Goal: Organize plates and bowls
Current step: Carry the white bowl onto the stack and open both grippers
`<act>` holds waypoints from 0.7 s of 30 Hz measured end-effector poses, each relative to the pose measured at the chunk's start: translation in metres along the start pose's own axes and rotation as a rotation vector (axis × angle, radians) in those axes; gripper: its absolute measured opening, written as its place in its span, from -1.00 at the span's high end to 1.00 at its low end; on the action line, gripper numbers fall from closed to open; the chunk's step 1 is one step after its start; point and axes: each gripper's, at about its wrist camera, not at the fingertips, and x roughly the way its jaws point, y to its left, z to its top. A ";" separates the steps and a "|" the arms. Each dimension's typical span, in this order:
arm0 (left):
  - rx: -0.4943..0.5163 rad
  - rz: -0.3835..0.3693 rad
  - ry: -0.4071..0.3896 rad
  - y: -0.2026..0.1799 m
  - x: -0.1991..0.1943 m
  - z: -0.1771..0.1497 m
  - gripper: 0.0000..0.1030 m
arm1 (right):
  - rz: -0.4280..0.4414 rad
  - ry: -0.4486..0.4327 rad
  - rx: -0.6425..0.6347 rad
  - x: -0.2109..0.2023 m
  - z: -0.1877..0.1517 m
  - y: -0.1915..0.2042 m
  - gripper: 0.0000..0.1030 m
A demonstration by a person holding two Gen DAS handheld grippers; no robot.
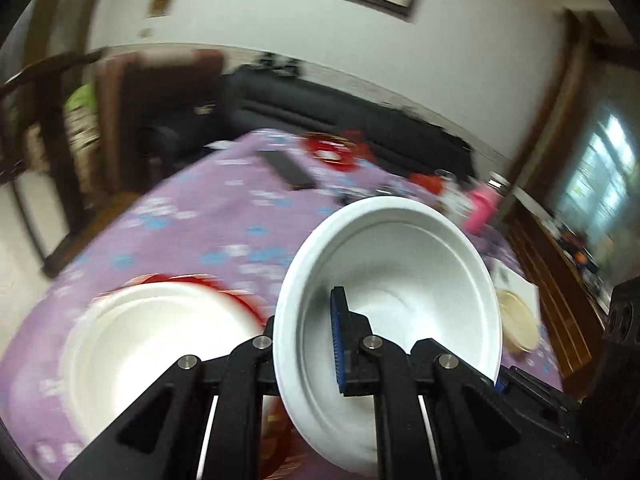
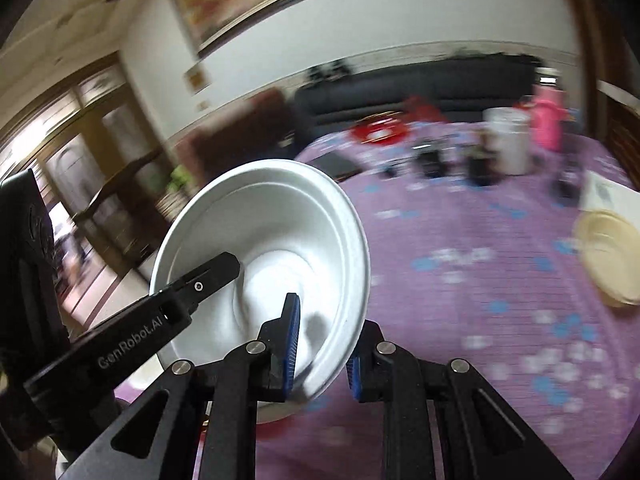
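The white bowl (image 1: 400, 280) is held tilted, its open face turned toward the camera, its rim clamped between the jaws of both grippers: 1 jaw inside the wall, 1 outside. A white plate (image 1: 152, 332) lies flat on a red one (image 1: 240, 300), left of the left jaws. A cream plate (image 2: 608, 256) lies flat, well right of the right jaws.

Soft daylight from the window (image 1: 604, 184), heavy motion blur, fisheye-bent dark corners; far clutter perhaps unreadable.

Both grippers (image 1: 306, 344) (image 2: 322, 344), jaws clamped, raised.
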 end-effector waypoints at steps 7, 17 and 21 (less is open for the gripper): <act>-0.105 0.105 0.023 0.075 -0.011 -0.012 0.74 | 0.072 0.094 -0.072 0.056 -0.017 0.054 0.56; -0.123 0.078 0.021 0.087 -0.005 -0.007 0.74 | 0.056 0.099 -0.092 0.064 -0.007 0.062 0.56; -0.165 0.115 0.016 0.108 -0.009 -0.005 0.73 | 0.065 0.141 -0.167 0.078 -0.010 0.086 0.56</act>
